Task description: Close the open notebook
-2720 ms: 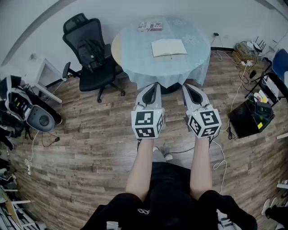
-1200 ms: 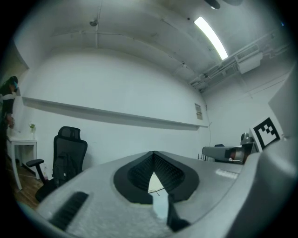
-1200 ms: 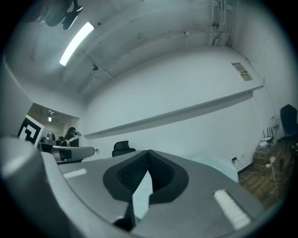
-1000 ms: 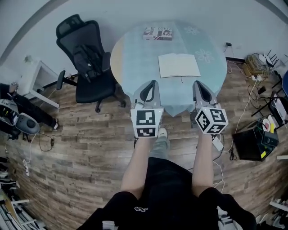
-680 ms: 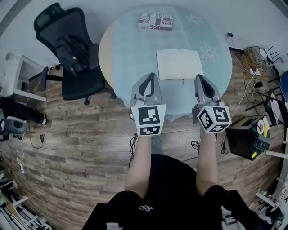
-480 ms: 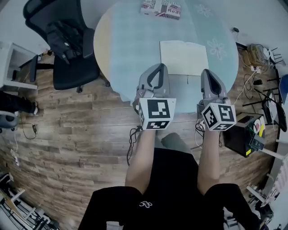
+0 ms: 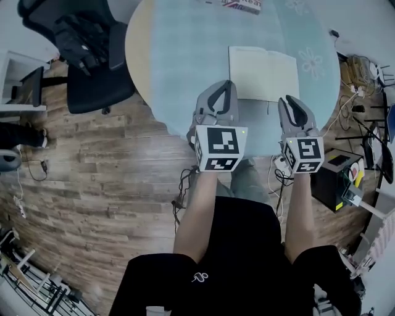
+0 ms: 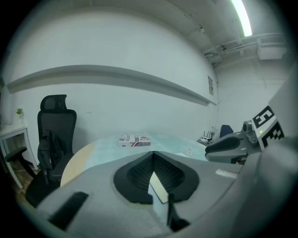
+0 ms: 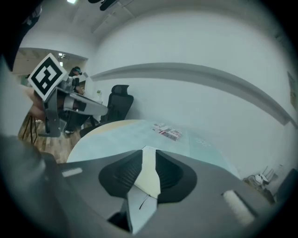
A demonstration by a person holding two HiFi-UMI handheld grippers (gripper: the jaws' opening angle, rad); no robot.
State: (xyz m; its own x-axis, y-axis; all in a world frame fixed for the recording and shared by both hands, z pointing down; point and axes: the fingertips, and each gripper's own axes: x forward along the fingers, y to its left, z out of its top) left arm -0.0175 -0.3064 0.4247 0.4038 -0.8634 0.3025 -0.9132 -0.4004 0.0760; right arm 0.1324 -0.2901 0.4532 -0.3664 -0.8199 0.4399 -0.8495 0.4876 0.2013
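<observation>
The open notebook lies flat, white pages up, on the round table's pale blue cloth, with a thin dark ribbon trailing from its near edge. My left gripper hovers over the near left of the notebook, its tips touching and nothing held. Just short of the notebook's near right corner is my right gripper; its jaws have just been opening and now stand a narrow gap apart with nothing between them. Past the left gripper a sliver of notebook shows, and past the right gripper a strip of notebook.
A printed red and white box lies at the table's far edge. A black office chair stands left of the table. On the wooden floor at the right are a black case and loose cables.
I have stepped up to the table, and both grippers have moved forward and down over its near edge. The right jaws have parted slightly.
</observation>
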